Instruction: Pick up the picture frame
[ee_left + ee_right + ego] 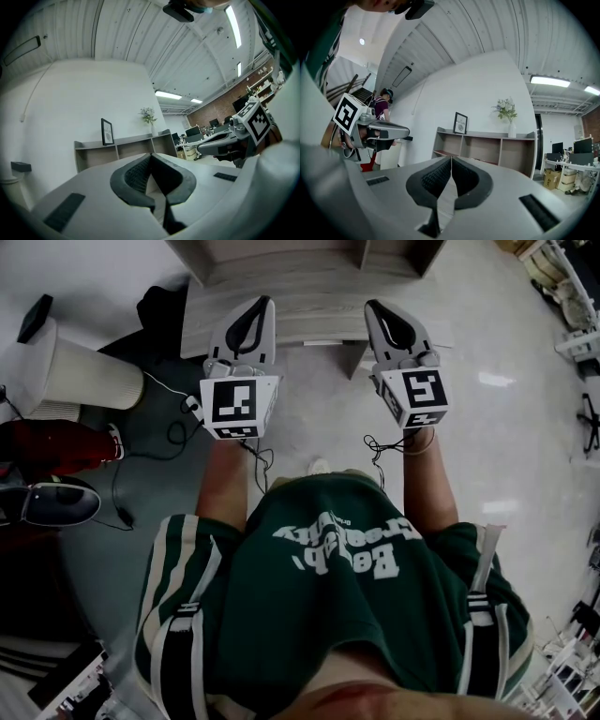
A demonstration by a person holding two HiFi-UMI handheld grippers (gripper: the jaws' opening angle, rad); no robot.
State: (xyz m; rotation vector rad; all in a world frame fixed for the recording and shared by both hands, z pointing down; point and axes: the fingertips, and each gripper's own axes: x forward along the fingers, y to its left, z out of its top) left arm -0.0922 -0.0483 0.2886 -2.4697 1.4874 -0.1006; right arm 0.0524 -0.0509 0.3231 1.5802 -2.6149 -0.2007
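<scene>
left tongs (pixel 151 157): closed, nothing between; inner faces black and ribbed.
right tongs (pixel 451 159): closed too, empty.
picture frame (pixel 460 123): thin black rectangle, upright on top of the flat grey shelf (pixel 487 137), well apart from both tongs.

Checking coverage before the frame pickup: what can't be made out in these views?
The picture frame: its print is too small to read in both gripper views, and whether it leans on the wall is unclear.
The shelf: the head view's top edge cuts it off, so the frame is out of that view.
The shelf's lowest part: in the right gripper view it is hidden behind the right gripper.
</scene>
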